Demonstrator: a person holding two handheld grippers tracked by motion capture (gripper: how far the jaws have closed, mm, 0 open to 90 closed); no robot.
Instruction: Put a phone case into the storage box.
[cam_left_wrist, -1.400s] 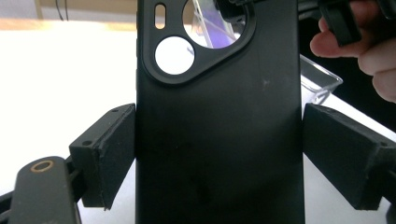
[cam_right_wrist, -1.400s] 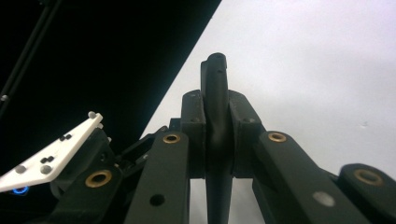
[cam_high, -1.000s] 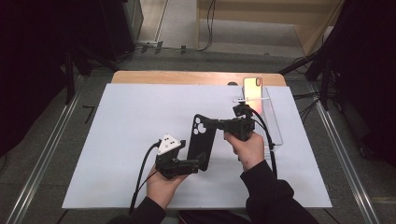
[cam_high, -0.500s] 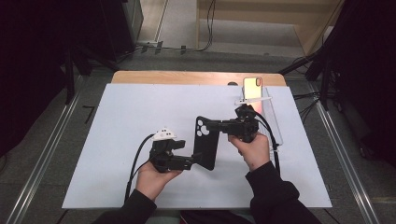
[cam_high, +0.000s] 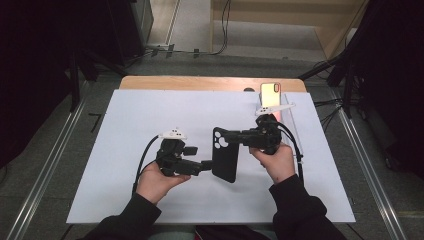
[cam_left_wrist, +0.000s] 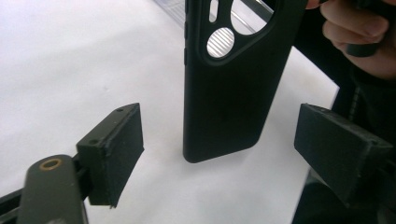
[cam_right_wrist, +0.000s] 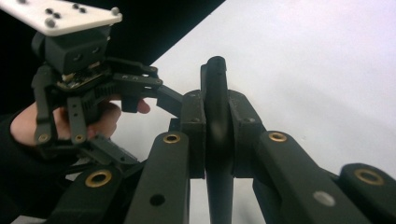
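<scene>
Tongs of the right hand (cam_high: 235, 136) pinch phone case (cam_high: 224, 155); smartphone (cam_high: 270, 94) stands well apart.

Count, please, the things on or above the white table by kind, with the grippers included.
Grippers: 2, the left gripper and the right gripper
Phone cases: 1, the black phone case
Phones: 1, the phone standing at the far edge
Total: 4
</scene>
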